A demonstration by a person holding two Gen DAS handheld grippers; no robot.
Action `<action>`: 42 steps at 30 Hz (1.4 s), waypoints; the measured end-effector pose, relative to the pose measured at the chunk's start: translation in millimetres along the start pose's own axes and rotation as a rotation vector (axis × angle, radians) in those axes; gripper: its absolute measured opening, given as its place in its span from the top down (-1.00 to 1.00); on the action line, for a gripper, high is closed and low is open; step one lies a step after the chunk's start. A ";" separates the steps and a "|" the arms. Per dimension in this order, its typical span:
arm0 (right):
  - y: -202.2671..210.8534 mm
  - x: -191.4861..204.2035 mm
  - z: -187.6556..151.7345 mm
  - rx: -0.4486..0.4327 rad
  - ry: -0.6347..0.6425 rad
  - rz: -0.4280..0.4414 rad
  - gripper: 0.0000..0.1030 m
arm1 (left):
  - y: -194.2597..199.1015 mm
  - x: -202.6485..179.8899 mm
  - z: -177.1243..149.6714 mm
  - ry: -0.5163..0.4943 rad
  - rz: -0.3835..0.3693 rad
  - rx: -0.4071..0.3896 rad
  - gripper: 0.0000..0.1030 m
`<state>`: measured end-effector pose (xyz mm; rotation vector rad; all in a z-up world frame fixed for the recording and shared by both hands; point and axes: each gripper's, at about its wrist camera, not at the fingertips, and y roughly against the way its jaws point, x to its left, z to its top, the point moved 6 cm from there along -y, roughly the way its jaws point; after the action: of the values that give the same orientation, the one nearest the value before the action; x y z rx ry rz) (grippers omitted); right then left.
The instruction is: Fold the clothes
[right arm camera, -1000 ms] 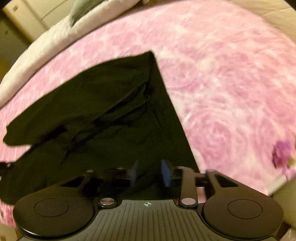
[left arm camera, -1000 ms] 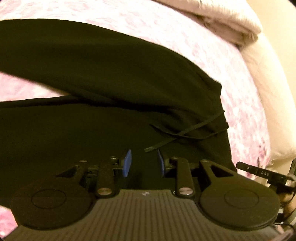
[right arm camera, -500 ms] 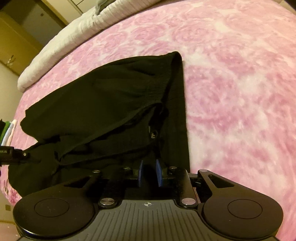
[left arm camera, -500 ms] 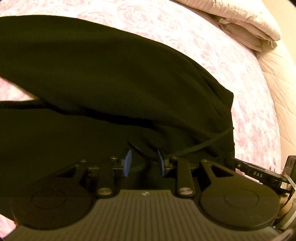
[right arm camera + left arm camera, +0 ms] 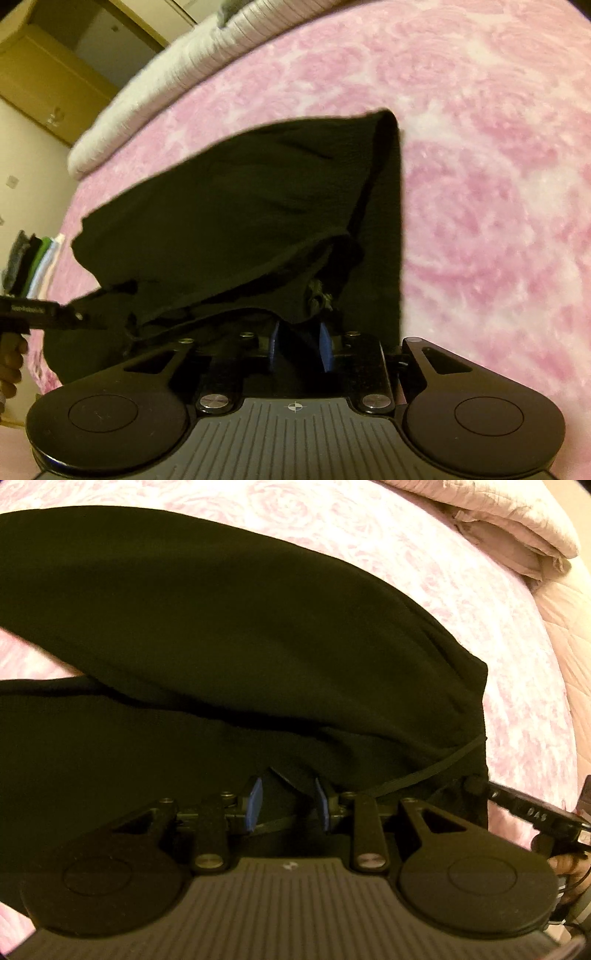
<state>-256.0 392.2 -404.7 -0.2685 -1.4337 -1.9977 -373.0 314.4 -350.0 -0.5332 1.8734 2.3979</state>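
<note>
Right wrist: right tool (image 5: 299, 345) closing on black garment (image 5: 236, 206) (clothes stack (image 5: 35, 266) here only); left tool (image 5: 288, 805) part-open, drawstring (image 5: 417, 775) between.

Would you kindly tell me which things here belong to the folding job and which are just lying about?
Job:
- black garment
- its drawstring
- left claw
- right claw, closing on the garment's edge

Lying about:
- pink bedspread
- clothes stack
- folded quilt

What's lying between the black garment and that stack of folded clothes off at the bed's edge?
In the right wrist view, only bare pink floral bedspread separates the black garment from the stack of folded clothes.
</note>
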 end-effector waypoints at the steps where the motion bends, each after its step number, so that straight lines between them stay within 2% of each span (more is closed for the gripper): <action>1: 2.4 1.3 1.3 -0.019 0.001 0.009 0.87 | 0.2 0.2 -0.1 0.002 0.003 0.000 0.51; 3: 9.8 7.1 7.3 -0.055 0.022 0.005 0.90 | 0.7 0.5 -0.1 0.005 0.008 -0.002 0.51; 5: 24.0 8.7 11.9 -0.113 0.038 -0.043 0.91 | 0.2 -0.5 1.1 0.005 0.016 -0.007 0.51; 7: 37.1 -6.6 13.0 -0.159 -0.047 -0.105 0.92 | -1.6 -3.3 2.1 0.007 0.017 -0.015 0.51; 9: 29.7 -23.2 1.7 -0.109 -0.118 -0.159 0.92 | -5.0 -4.9 1.2 0.008 0.020 -0.013 0.51; 11: 17.7 -29.5 -6.9 -0.078 -0.133 -0.196 0.92 | -7.3 -5.6 -0.7 0.005 0.029 -0.008 0.51; 13: 18.2 -26.4 -1.6 -0.091 -0.165 -0.209 0.92 | -6.5 -5.6 -2.4 0.006 0.031 -0.011 0.51; 16: 37.2 -7.5 15.5 -0.172 -0.097 -0.199 0.92 | -5.2 -3.5 -5.5 0.020 0.025 -0.018 0.51; 20: 19.9 -33.7 7.0 -0.088 -0.188 -0.205 0.89 | -10.8 0.7 -8.7 0.035 0.050 0.002 0.51; 25: 29.7 -32.3 5.7 -0.025 -0.178 -0.192 0.37 | -8.5 4.8 -15.9 0.060 0.054 -0.004 0.51; 27: 42.1 -31.0 -2.0 -0.025 -0.191 -0.196 0.24 | -5.5 5.3 -19.8 0.075 0.052 -0.006 0.51; 30: 66.1 -23.8 -25.4 0.010 -0.223 -0.138 0.21 | 0.0 4.2 -29.9 0.081 0.049 -0.005 0.51; 33: 80.3 -7.0 -55.4 0.085 -0.188 -0.095 0.21 | 5.4 7.2 -37.4 0.092 0.049 0.000 0.51; 36: 75.2 0.0 -76.6 0.147 -0.169 -0.084 0.21 | 7.9 14.2 -44.3 0.115 0.055 0.014 0.51; 38: 68.2 6.2 -80.2 0.149 -0.145 -0.073 0.21 | 8.9 17.6 -51.0 0.129 0.060 0.019 0.51; 39: 64.8 9.2 -82.0 0.150 -0.133 -0.068 0.22 | 9.9 18.1 -53.3 0.135 0.060 0.019 0.51; 40: 64.2 9.4 -80.7 0.142 -0.119 -0.092 0.76 | 10.9 18.2 -54.9 0.138 0.061 0.018 0.51; 41: 63.7 9.7 -79.4 0.134 -0.104 -0.115 0.95 | 12.1 18.4 -56.5 0.139 0.063 0.017 0.51; 42: 63.4 9.9 -78.1 0.126 -0.091 -0.138 0.97 | 14.1 18.5 -56.9 0.138 0.064 0.013 0.51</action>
<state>-208.9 306.1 -380.6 -0.2125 -1.6686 -2.0165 -380.5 253.5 -354.1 -0.6637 1.9883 2.4449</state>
